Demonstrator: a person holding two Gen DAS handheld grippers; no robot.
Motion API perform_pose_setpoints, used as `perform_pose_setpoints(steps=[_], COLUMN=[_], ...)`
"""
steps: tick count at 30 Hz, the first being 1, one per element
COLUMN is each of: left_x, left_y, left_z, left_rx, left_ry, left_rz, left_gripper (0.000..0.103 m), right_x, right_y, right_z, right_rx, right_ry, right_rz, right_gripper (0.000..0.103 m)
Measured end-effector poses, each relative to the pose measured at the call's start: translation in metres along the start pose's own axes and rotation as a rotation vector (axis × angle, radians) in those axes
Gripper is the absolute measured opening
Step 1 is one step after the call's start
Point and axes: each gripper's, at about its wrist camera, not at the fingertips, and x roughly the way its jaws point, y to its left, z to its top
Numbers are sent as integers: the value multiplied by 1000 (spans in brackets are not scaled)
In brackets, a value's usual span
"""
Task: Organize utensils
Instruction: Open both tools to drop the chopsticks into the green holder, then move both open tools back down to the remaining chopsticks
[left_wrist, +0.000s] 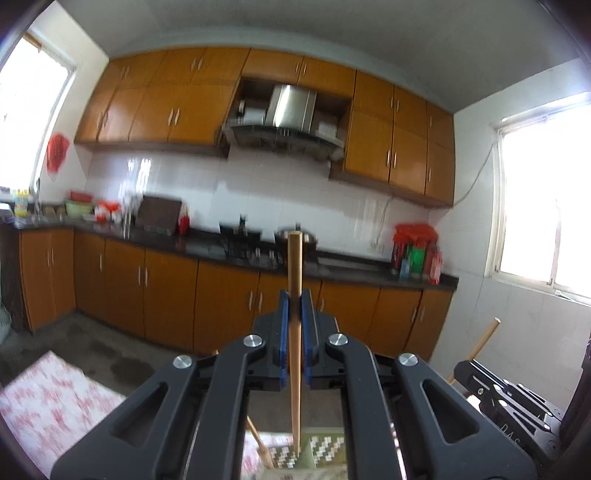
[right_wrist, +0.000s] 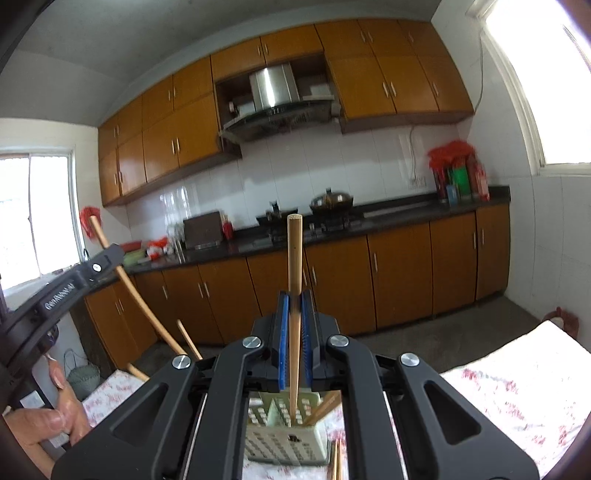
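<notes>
My left gripper (left_wrist: 294, 299) is shut on a wooden chopstick (left_wrist: 294, 332) held upright, its lower tip down in a pale green perforated utensil holder (left_wrist: 325, 448). Another chopstick (left_wrist: 260, 445) leans in that holder. My right gripper (right_wrist: 294, 299) is shut on a second wooden chopstick (right_wrist: 294, 314), also upright, with its tip inside the same holder (right_wrist: 284, 439), where one more chopstick (right_wrist: 325, 406) leans. The left gripper with its chopstick (right_wrist: 110, 254) shows at the left of the right wrist view; the right gripper (left_wrist: 498, 391) shows at the right of the left wrist view.
The holder stands on a table with a white and red floral cloth (right_wrist: 517, 398). More chopsticks (right_wrist: 338, 461) lie by the holder. Beyond are a grey floor, orange kitchen cabinets (right_wrist: 399, 277), a dark counter with a wok (right_wrist: 330, 201) and bright windows (left_wrist: 546, 206).
</notes>
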Motion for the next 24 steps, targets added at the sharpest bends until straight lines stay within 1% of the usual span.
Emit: perform_pose_setpoints(steps=[3,5,6,7,8,9,10,14,17,18,20,22,24], left_x=[10,11,11,11,10,8,6,-8,-24,-30,-45,-59,-73], left_y=[7,12,14,15,16,17,18,24,32,36,47,58,75], left_z=[-17,-22,-23,-23,-22,-21,-21,-15,-10,-11,-16,-26,-45], left_rx=[-4,-1,4,7,11,12,12,14,29,35,42,65,83], left_ry=[61,76,80,82,84,84,83,90,123,139,174,209,262], left_rz=[7,14,17,15,11,11,11,13,31,40,47,72,100], left_gripper=[8,8,10,11,13,19,24,25,28,31,33,35,36], right_x=[1,1,1,0,-1,-4,-6,-21,-39,-44,-55,-62,-60], right_y=[0,1,1,2,2,2,1,-3,-10,-13,-21,-32,-44], right_z=[-7,-9,-9,-8,-7,-5,-3,7,12,11,5,-9,-32], right_rx=[-5,-6,-9,-12,-11,-7,-4,3,3,3,1,-5,-17], right_ry=[29,42,47,49,50,48,44,21,23,30,55,100,183], right_rz=[6,14,14,13,14,14,16,7,-15,-23,-39,-65,-98], right_gripper=[8,9,9,12,18,23,30,30,30,30,30,30,30])
